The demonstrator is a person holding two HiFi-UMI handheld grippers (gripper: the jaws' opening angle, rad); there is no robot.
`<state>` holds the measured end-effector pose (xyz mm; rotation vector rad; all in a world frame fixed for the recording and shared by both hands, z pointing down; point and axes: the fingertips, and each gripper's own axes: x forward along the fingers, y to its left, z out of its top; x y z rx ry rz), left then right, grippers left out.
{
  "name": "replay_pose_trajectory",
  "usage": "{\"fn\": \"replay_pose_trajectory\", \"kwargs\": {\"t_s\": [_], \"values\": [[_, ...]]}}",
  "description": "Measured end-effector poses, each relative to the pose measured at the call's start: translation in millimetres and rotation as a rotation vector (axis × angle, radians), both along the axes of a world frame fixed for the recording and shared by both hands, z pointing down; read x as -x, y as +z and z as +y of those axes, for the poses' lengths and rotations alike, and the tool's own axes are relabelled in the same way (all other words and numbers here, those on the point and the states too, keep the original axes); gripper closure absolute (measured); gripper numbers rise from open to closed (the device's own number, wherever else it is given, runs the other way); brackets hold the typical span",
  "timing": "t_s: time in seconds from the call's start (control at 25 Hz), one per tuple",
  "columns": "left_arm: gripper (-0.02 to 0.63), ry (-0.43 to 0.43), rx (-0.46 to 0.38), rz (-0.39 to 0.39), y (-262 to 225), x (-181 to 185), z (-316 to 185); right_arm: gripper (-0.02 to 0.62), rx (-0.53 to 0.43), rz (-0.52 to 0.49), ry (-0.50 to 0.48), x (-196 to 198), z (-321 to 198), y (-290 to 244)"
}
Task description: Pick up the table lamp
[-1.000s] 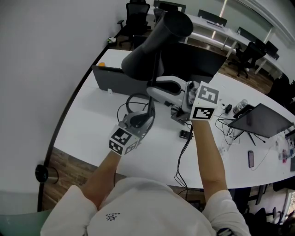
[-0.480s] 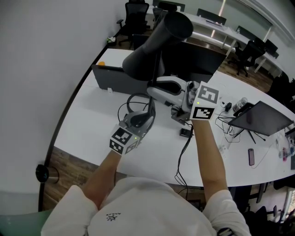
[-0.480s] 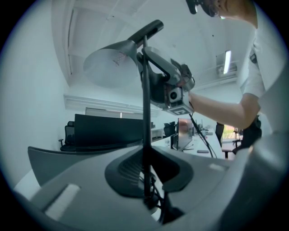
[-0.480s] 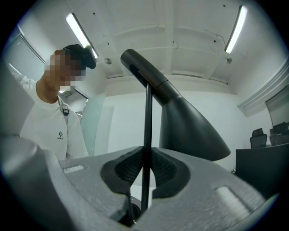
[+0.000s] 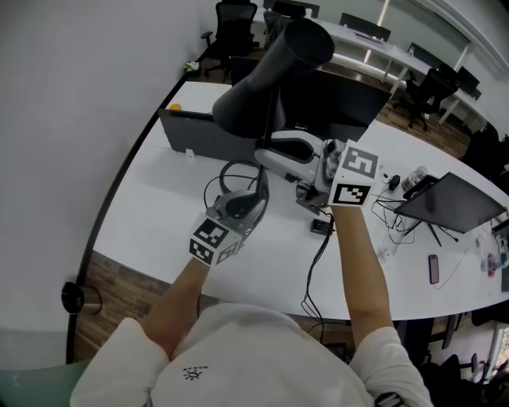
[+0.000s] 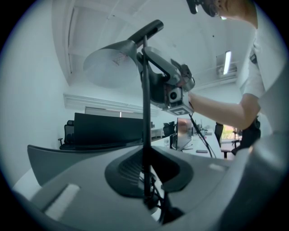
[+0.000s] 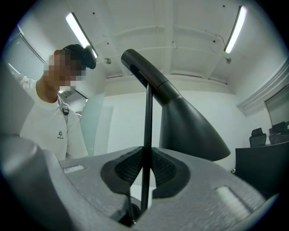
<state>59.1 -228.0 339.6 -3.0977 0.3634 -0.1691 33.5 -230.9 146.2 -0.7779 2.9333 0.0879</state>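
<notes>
Black lamp (image 5: 262,83): cone shade (image 7: 192,128), thin straight stem (image 6: 145,113). It stands upright over the white worktop (image 5: 151,215), in front of a dark monitor (image 5: 338,107). In head view the shade is tilted, narrow neck up-right, wide mouth down-left. The base is hidden behind my L gripper, so I can't tell if it rests on the worktop.

Item 1, L gripper (image 5: 256,193): low on the stem, approx. level, marker cube toward me. Fingers (image 6: 128,170) are closed on the stem from both sides, ribbed pads against it. The stem runs straight up the middle of the left gripper view. A tangle of cables sits just below the pads.

Item 2, R gripper (image 5: 267,156): higher on the same stem, just under the shade, coming in from the right. Fingers (image 7: 125,173) are clamped on the stem, pinching it at centre. The shade hangs above and to the right in the right gripper view.

Misc.:
- Laptop (image 5: 457,205) sits at the worktop's right end.
- Phone (image 5: 433,273) lies flat near the laptop.
- Black cable (image 5: 316,266) trails from below the R gripper to the near edge.
- Office chairs (image 5: 237,24) stand beyond the far side.
</notes>
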Motion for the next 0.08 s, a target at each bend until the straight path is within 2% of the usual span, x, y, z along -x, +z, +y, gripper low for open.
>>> {"fn": "replay_pose_trajectory", "kwargs": {"t_s": [0.08], "values": [[0.557,0.003,0.0,0.0,0.6,-0.9,-0.6,0.548,-0.001,0.0,0.003,-0.5,-0.6,0.7]]}}
